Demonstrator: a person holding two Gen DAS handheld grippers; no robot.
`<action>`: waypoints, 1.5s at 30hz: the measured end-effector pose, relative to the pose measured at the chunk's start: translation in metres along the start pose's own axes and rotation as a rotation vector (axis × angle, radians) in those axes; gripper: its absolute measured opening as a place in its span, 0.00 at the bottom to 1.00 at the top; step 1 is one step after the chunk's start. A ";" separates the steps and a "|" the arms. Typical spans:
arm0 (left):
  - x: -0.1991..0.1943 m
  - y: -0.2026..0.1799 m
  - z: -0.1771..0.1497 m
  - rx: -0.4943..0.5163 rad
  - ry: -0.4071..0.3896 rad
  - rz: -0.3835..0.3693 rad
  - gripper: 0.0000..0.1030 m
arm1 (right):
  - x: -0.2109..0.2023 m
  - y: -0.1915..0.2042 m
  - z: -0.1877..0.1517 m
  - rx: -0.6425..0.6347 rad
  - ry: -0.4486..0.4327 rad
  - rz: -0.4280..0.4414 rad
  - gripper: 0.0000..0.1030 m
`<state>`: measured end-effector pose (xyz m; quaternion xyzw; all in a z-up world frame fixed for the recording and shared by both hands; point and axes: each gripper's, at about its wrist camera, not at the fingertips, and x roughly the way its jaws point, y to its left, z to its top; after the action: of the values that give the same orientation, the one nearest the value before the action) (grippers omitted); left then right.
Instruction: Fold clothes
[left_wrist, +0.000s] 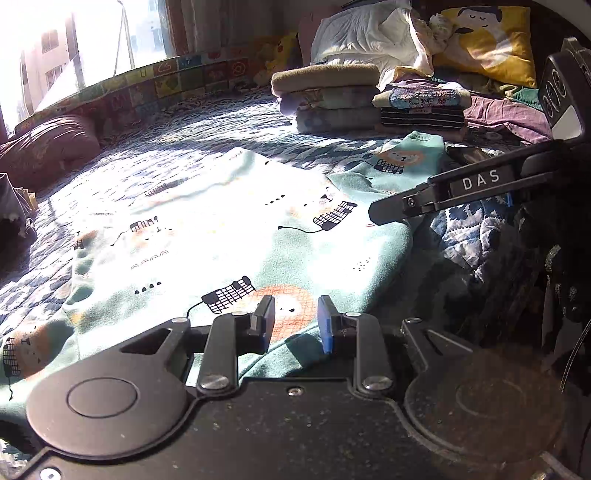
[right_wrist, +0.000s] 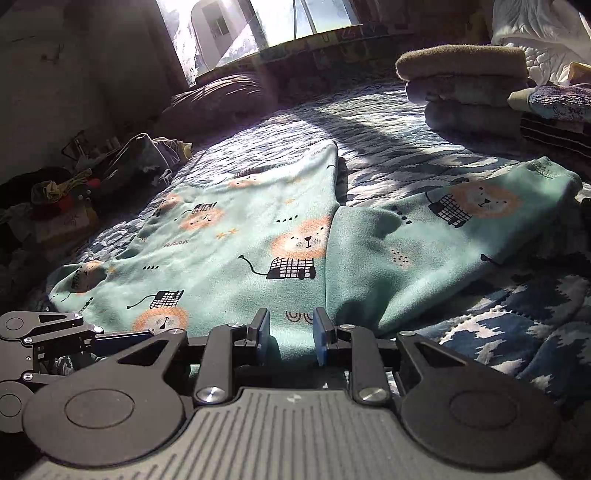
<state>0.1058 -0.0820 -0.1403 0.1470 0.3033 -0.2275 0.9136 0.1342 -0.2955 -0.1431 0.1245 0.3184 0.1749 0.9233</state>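
A teal top (left_wrist: 229, 236) printed with lions lies flat on the bed, front hem toward me. One sleeve (right_wrist: 461, 221) stretches out to the right. My left gripper (left_wrist: 295, 325) stands open low over the near hem, a lion print showing between its blue pads. My right gripper (right_wrist: 290, 334) is also open at the near edge, where the body meets the sleeve, with cloth showing in the gap. In the left wrist view the right gripper (left_wrist: 376, 216) reaches in from the right, over the top's right side.
A blue patterned quilt (right_wrist: 517, 325) covers the bed. Two stacks of folded clothes (left_wrist: 328, 99) (left_wrist: 421, 107) stand at the back right, with a white duvet (left_wrist: 365, 33) and a yellow pillow (left_wrist: 491, 40) behind. A maroon pillow (left_wrist: 48, 147) lies far left beneath a bright window. Loose clutter (right_wrist: 74, 192) sits left.
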 end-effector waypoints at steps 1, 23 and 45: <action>-0.004 -0.001 -0.010 0.011 -0.007 -0.002 0.26 | 0.006 0.001 -0.007 -0.022 0.031 -0.026 0.21; 0.014 0.002 0.003 -0.143 -0.066 -0.036 0.37 | -0.018 -0.108 0.004 0.489 -0.169 -0.229 0.04; 0.019 -0.023 0.001 -0.043 -0.067 -0.057 0.52 | -0.003 -0.035 0.010 0.025 -0.102 -0.219 0.35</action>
<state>0.1082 -0.1083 -0.1546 0.1111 0.2815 -0.2515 0.9193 0.1470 -0.3292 -0.1459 0.1091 0.2848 0.0623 0.9503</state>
